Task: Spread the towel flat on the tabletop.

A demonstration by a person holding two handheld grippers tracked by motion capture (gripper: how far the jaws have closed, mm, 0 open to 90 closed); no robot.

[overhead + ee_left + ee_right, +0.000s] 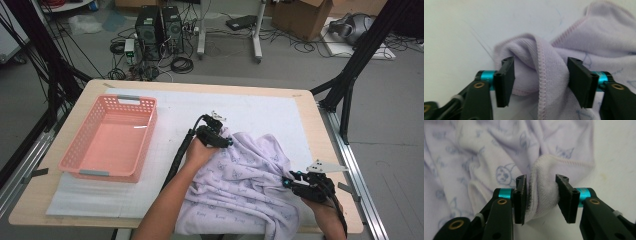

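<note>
A pale lilac towel [245, 180] with faint blue cartoon prints and a stitched hem lies crumpled on the white mat [260, 112] of the tabletop [80, 210], well to the right of the pink basket [112, 137]; its near edge hangs over the front of the tabletop. The left claw [225, 140] sits at the towel's far left corner, on the side nearer the basket, its jaws about half apart with a bunched hemmed fold [536, 72] between the pads, both pads against the cloth. The right claw [289, 181] is at the towel's right edge, farthest from the basket, its jaws narrower and pinching a thick white fold [541, 195]. The towel's near part is cut off at the high view's bottom edge.
</note>
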